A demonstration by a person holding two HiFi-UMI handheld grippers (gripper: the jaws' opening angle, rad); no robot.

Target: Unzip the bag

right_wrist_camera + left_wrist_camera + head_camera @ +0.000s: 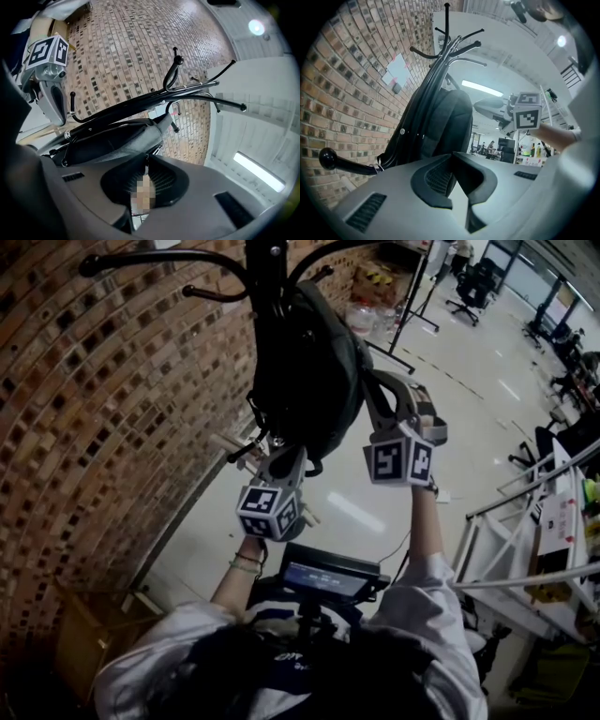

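A black backpack (309, 371) hangs from a black coat rack (187, 259) in front of a brick wall. My left gripper (269, 444) is at the bag's lower left edge. In the left gripper view the left gripper (451, 157) has its jaws together on the backpack (445, 122) fabric at their tips. My right gripper (364, 382) reaches the bag's right side. In the right gripper view the right gripper (146, 159) is shut on a thin dark zipper pull (146, 164) that hangs from the backpack (112, 140). A mosaic patch hides the space below the pull.
The brick wall (94, 427) runs along the left. A cardboard box (94, 634) stands on the floor at the lower left. White metal frames and tables (525, 540) fill the right side. Office chairs (469, 287) stand far off across the light floor.
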